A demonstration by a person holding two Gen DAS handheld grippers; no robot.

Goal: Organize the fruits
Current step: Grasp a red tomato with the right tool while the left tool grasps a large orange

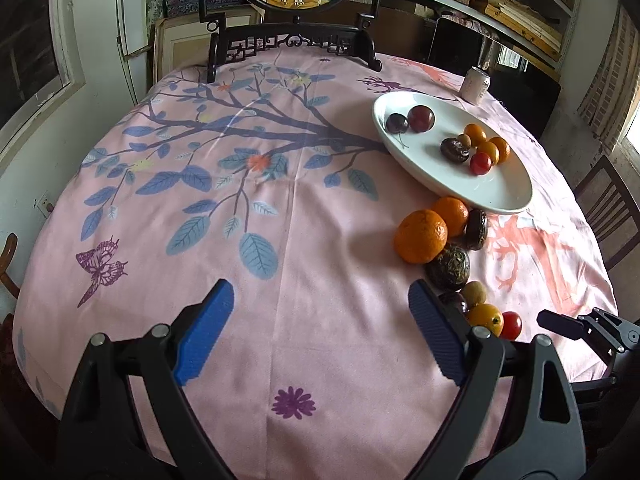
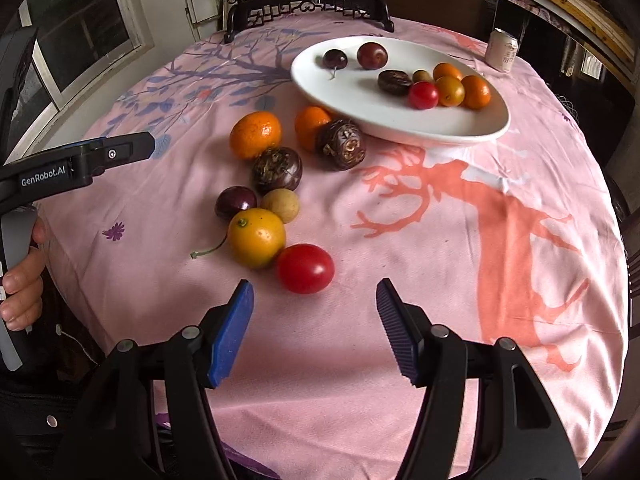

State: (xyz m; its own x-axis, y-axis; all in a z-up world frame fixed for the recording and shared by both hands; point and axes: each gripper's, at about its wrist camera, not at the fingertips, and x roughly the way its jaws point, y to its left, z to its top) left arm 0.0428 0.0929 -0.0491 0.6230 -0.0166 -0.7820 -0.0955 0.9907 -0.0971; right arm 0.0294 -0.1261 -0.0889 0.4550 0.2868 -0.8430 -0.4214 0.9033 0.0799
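Note:
A white oval plate [image 2: 360,100] [image 1: 500,196] holds several small fruits. On the pink cloth in front of it lie two mandarins [image 2: 256,134], two dark water chestnuts [image 2: 277,170], a dark cherry [image 2: 235,201], a tan longan [image 2: 281,205], a yellow kumquat [image 2: 256,237] and a red cherry tomato [image 2: 305,268]. My right gripper [image 2: 315,292] is open, its blue pads just short of the tomato on either side. My left gripper [image 1: 320,292] stands open wide over bare cloth, the fruit row [image 1: 448,268] just past its right finger.
A drink can [image 2: 502,55] stands behind the plate near the far right table edge. A dark carved wooden stand [image 1: 296,40] rises at the table's back. A chair [image 1: 608,208] is at the right. A hand [image 2: 22,284] holds the left gripper's handle.

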